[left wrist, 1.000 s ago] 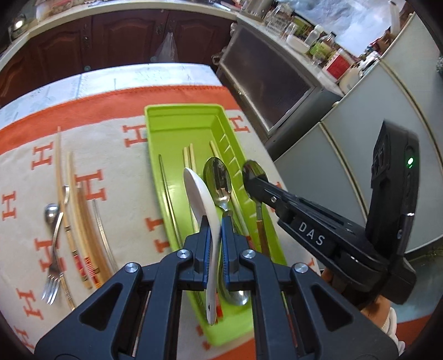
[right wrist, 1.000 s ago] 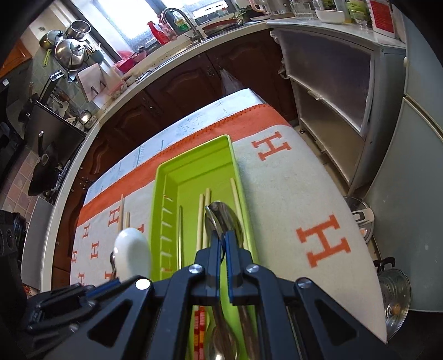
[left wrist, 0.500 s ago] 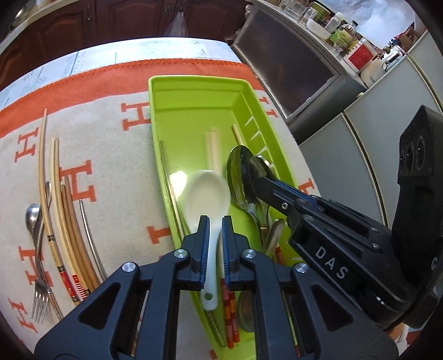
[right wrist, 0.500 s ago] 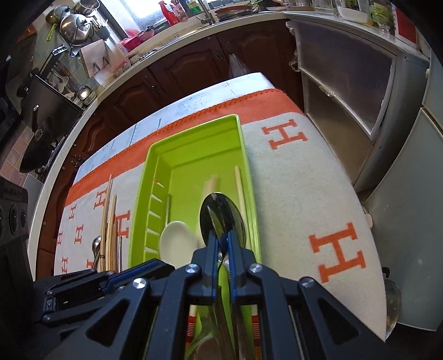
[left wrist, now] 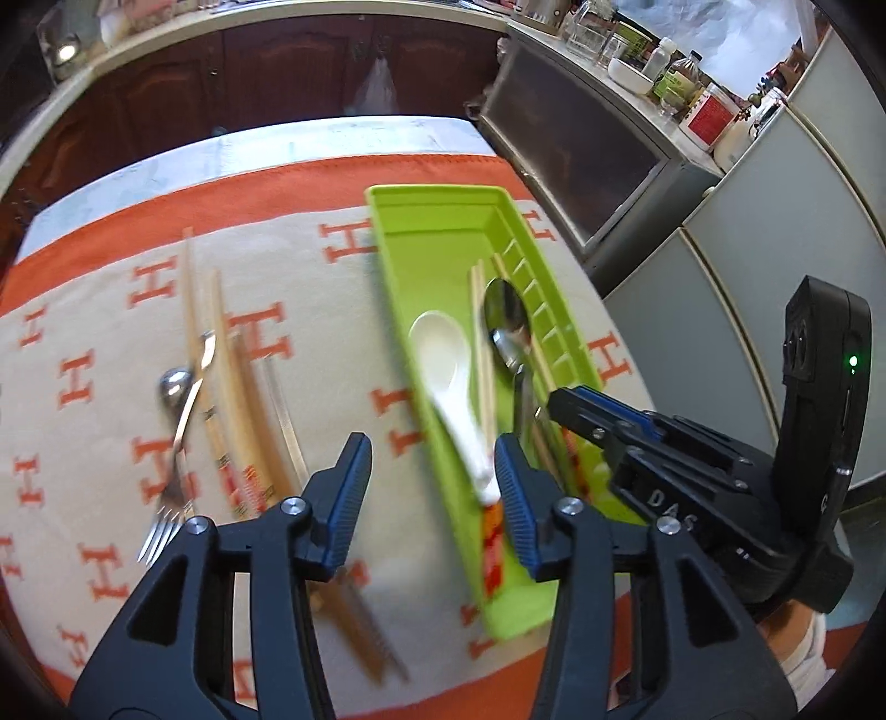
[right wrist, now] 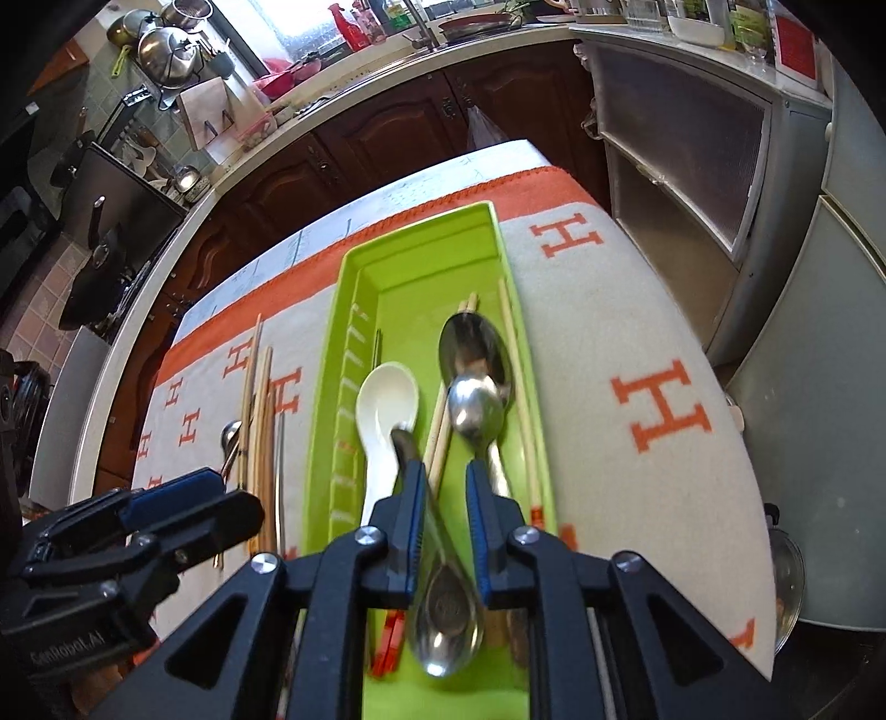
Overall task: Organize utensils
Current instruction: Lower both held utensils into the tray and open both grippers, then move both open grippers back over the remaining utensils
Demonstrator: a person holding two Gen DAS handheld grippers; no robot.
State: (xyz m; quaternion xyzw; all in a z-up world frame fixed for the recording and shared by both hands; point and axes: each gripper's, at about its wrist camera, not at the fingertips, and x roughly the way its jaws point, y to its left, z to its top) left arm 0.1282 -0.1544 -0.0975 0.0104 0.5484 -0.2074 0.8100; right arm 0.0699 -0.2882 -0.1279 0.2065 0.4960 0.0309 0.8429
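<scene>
Home kitchen: sink faucet [right wrist: 416, 25], hanging pots [right wrist: 166, 52], wooden cabinets [right wrist: 387, 133], countertop jars [left wrist: 673, 83].

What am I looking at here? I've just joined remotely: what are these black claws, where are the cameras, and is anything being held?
No robot arm: a person carries two handheld grippers, each with a fisheye camera looking along its fingers. In the left view the left gripper has just been opening and is empty; the white ceramic spoon lies in the lime-green plastic tray. The right gripper has been opening too, with a metal spoon's handle between its fingers, apparently released. On the orange-lettered cloth remain a metal fork and wooden chopsticks.
</scene>
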